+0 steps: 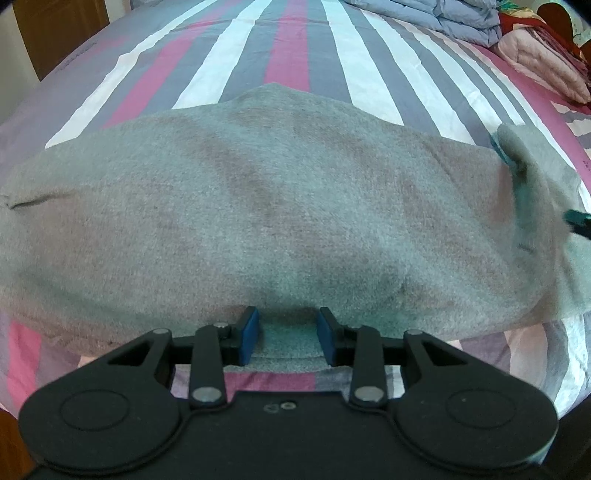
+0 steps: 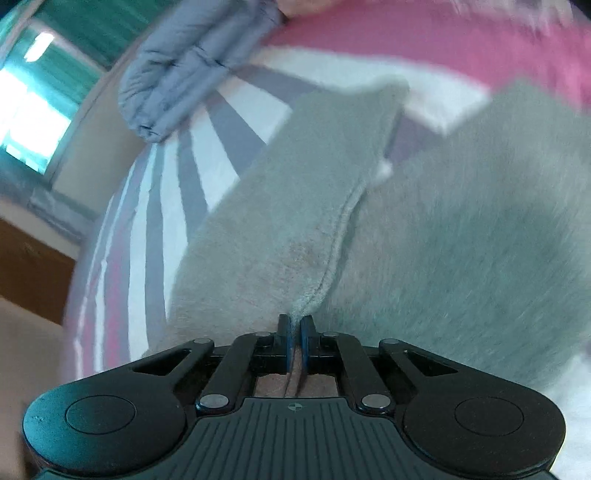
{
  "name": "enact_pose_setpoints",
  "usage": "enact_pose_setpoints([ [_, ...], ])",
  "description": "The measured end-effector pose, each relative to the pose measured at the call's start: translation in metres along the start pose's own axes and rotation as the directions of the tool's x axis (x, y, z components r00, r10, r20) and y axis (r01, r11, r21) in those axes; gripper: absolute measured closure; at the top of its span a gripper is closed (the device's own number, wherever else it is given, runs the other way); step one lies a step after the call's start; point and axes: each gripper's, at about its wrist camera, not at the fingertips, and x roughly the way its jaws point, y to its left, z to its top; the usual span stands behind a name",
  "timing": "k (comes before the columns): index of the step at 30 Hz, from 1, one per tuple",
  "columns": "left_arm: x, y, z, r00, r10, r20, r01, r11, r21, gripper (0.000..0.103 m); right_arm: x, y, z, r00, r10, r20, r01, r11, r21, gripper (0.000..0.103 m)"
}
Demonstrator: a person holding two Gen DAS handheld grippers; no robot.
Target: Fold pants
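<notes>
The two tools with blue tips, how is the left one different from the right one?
The left tool has its blue tips spread apart, with grey pants cloth lying between them; the right tool has its tips squeezed together on an edge of the pants. The left tool's view is sharp and level over the striped bed; the right tool's view is tilted and blurry. Both are black and are at the same pants.

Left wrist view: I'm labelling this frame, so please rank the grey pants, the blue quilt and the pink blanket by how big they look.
1. grey pants, by far the largest, though nearest the camera.
2. blue quilt.
3. pink blanket, similar to the quilt; both are cut off, so their order is unsure.
</notes>
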Motion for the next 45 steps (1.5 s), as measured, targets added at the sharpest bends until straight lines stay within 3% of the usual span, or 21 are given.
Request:
enact_pose_setpoints([
  [4,-0.001,0.0,-0.002,1.0,-0.002,0.009,0.002,1.0,0.008,0.077,-0.055,0.015,-0.008,0.996,0.003,0.091,0.009,0.991,-0.134,0.098],
  [9,-0.002,0.002,-0.003,1.0,-0.008,0.016,0.007,1.0,0.017,0.077,-0.102,0.005,-0.032,0.994,0.003,0.105,0.013,0.989,-0.145,0.098],
  [14,-0.002,0.002,-0.004,1.0,-0.004,0.017,0.004,1.0,0.016,0.077,-0.071,-0.019,-0.058,0.991,-0.131,0.022,0.132,0.981,-0.143,0.098],
  [16,-0.002,0.002,-0.005,1.0,-0.002,0.017,0.002,1.0,0.013,0.076,-0.063,-0.027,-0.058,0.99,-0.143,0.009,0.143,0.981,-0.128,0.098],
  [19,-0.001,0.003,-0.004,1.0,-0.003,0.016,0.003,1.0,0.003,0.076,-0.067,-0.026,-0.051,0.993,-0.116,-0.039,0.109,0.984,-0.138,0.096],
  [21,-0.001,0.001,-0.004,1.0,0.006,0.016,-0.006,1.0,0.007,0.076,-0.08,-0.032,-0.04,0.997,-0.072,-0.026,0.069,0.992,-0.105,0.093],
  [25,-0.001,-0.001,-0.004,1.0,0.013,0.017,-0.013,1.0,0.022,0.076,-0.085,-0.041,-0.009,0.993,-0.115,0.023,0.117,0.985,-0.126,0.092],
  [31,-0.001,0.001,-0.003,1.0,0.013,0.009,-0.013,1.0,0.011,0.076,-0.048,-0.072,0.037,0.987,-0.159,-0.004,0.159,0.987,-0.022,0.091],
  [33,-0.001,0.0,-0.004,1.0,0.017,0.008,-0.017,1.0,0.012,0.076,-0.039,-0.076,0.049,0.987,-0.16,0.008,0.16,0.987,-0.013,0.086],
  [34,-0.001,0.0,-0.004,1.0,0.018,0.006,-0.018,1.0,0.012,0.076,-0.035,-0.078,0.055,0.988,-0.154,0.011,0.154,0.988,0.002,0.074],
  [35,-0.001,0.001,-0.003,1.0,0.019,0.005,-0.019,1.0,0.011,0.076,-0.034,-0.081,0.06,0.991,-0.136,0.017,0.136,0.991,0.013,0.055],
  [37,0.0,0.001,-0.002,1.0,0.021,0.001,-0.021,1.0,0.009,0.076,-0.027,-0.079,0.069,0.991,-0.128,0.037,0.128,0.992,0.005,0.039],
  [38,0.001,0.0,-0.002,1.0,0.021,0.001,-0.021,1.0,0.009,0.076,-0.024,-0.076,0.072,0.99,-0.133,0.045,0.134,0.991,-0.014,0.039],
  [40,0.001,0.0,-0.002,1.0,0.024,0.001,-0.024,1.0,0.01,0.076,-0.017,-0.069,0.076,0.986,-0.152,0.065,0.156,0.986,-0.063,0.045],
  [41,0.002,-0.001,-0.002,1.0,0.026,0.002,-0.026,1.0,0.011,0.076,-0.014,-0.066,0.076,0.983,-0.166,0.073,0.171,0.982,-0.084,0.073],
  [42,0.001,-0.001,-0.002,1.0,0.028,0.002,-0.028,1.0,0.012,0.076,-0.011,-0.065,0.076,0.984,-0.168,0.067,0.173,0.981,-0.089,0.087],
  [45,0.001,-0.002,-0.002,0.999,0.033,0.005,-0.033,0.999,0.015,0.076,-0.019,-0.062,0.072,0.985,-0.143,0.099,0.152,0.984,-0.097,0.096],
])
